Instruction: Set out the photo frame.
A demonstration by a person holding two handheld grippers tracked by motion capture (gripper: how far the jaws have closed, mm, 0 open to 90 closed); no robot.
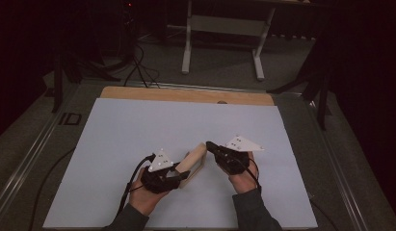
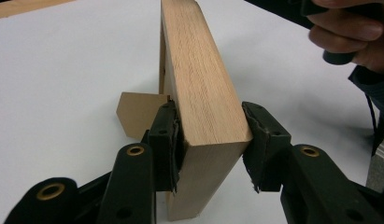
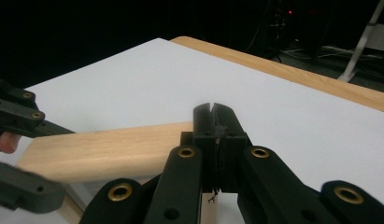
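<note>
High view: a wooden block (image 1: 194, 161) is clamped by the left gripper (image 1: 178, 174); just beside the block, the right gripper (image 1: 210, 145) is held with jaws pressed together, empty.

Left gripper (image 2: 212, 140) clamps wooden block (image 2: 199, 93) standing on white sheet (image 2: 63, 70); hand (image 2: 351, 30) top-right.

The high view is dimly lit: the white sheet (image 1: 186, 139) is evenly lit from above while the surroundings from 9 through 12 to 3 o'clock are lost in near-black. Soft, short shadows are cast beneath the grippers. In the left gripper view, the sheet is blown out toward 10 o'clock. In the right gripper view, the near jaws are rendered slightly soft, and the background at 12 o'clock is underexposed.
</note>
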